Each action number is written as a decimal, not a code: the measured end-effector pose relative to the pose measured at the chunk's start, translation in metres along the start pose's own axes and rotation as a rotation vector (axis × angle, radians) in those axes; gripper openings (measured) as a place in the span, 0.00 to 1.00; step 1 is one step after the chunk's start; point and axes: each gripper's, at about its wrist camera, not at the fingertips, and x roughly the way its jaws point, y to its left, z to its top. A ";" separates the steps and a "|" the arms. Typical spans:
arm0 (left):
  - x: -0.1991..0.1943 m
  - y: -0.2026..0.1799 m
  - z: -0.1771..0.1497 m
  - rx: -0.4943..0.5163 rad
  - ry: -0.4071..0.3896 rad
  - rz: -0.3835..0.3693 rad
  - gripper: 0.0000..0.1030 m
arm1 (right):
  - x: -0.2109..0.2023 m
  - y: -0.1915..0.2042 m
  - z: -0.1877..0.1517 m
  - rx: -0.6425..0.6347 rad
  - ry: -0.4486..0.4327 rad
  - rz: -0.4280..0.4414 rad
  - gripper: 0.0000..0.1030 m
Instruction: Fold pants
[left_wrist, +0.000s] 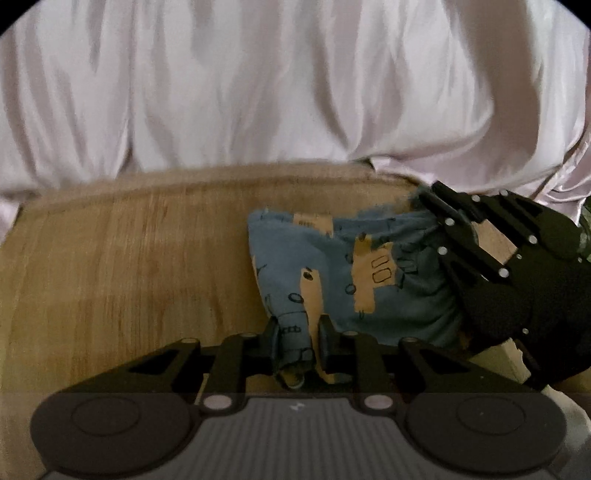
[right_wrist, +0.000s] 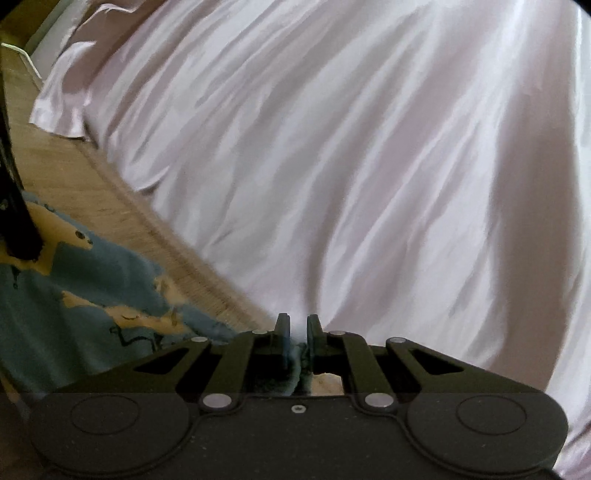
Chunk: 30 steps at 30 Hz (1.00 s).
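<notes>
While the blue patterned pants (left_wrist: 354, 273) lie bunched on the wooden floor (left_wrist: 129, 266) beside the satin-draped bed (left_wrist: 258, 92), left claw (left_wrist: 297, 341) is clamped on one fabric edge, and right claw (right_wrist: 297, 343) is pinching another edge.

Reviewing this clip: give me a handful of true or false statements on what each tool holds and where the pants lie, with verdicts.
1. The left tool is clamped on a bunch of the pants. True.
2. The pants are plain white. False: they are blue with tan printed patches.
3. The right tool has blue fabric pinched between its fingers. True.
4. The pants lie spread on the satin sheet. False: they are over the wooden surface, beside the sheet.
5. The right tool is out of the left wrist view. False: it shows there at the pants' right side.
</notes>
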 end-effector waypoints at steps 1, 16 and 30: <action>0.003 -0.003 0.007 0.017 -0.022 0.012 0.22 | 0.008 -0.004 0.002 -0.004 -0.020 -0.008 0.09; 0.022 0.015 -0.005 -0.047 0.030 0.038 0.23 | 0.024 -0.054 -0.017 0.468 0.310 0.312 0.38; 0.025 0.018 -0.027 0.006 0.082 0.071 0.36 | 0.064 -0.074 -0.071 0.968 0.447 0.427 0.66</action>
